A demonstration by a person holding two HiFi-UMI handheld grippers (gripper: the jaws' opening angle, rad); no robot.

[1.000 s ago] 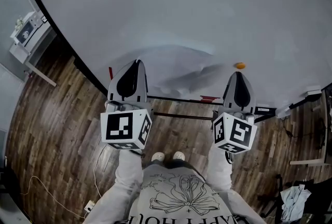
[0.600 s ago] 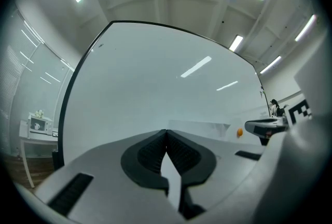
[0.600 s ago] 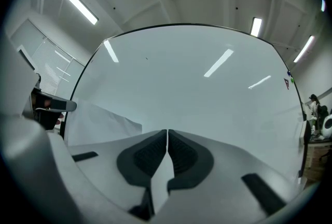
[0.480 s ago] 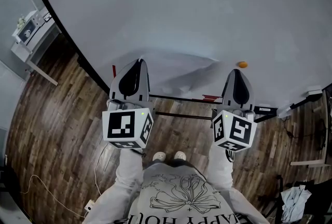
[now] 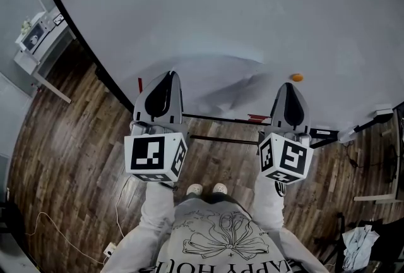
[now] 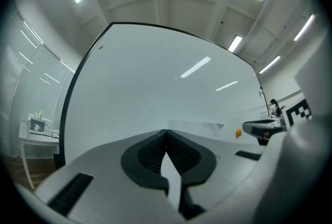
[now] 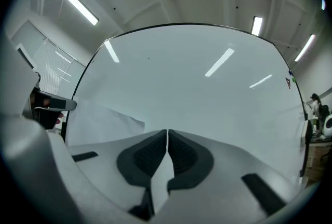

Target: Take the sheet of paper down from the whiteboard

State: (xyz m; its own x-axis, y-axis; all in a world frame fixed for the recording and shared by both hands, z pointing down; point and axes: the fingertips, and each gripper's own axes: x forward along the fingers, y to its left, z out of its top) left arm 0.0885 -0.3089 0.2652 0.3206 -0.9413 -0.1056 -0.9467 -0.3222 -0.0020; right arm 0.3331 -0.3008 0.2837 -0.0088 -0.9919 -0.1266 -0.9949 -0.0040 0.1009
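Observation:
A white sheet of paper (image 5: 221, 85) hangs low on the big whiteboard (image 5: 221, 6), bowed outward between my two grippers. My left gripper (image 5: 168, 74) is shut on the sheet's left edge, and a strip of paper shows between its pads in the left gripper view (image 6: 166, 132). On the sheet's right edge my right gripper (image 5: 288, 84) is shut, again with paper pinched between the pads (image 7: 167, 131). An orange magnet (image 5: 297, 78) sits on the board just above the right gripper's tip. From the left gripper view the paper (image 6: 199, 127) and magnet (image 6: 238, 133) lie to the right.
The whiteboard's black frame and lower rail (image 5: 221, 120) carry a red marker (image 5: 255, 118). A white side table (image 5: 35, 41) stands at the far left. A cable (image 5: 57, 227) trails over the wooden floor. The person's shoes (image 5: 205, 190) are below the board.
Both grippers have stayed where they were on the sheet's edges. The sheet's bow between them has shifted slightly.

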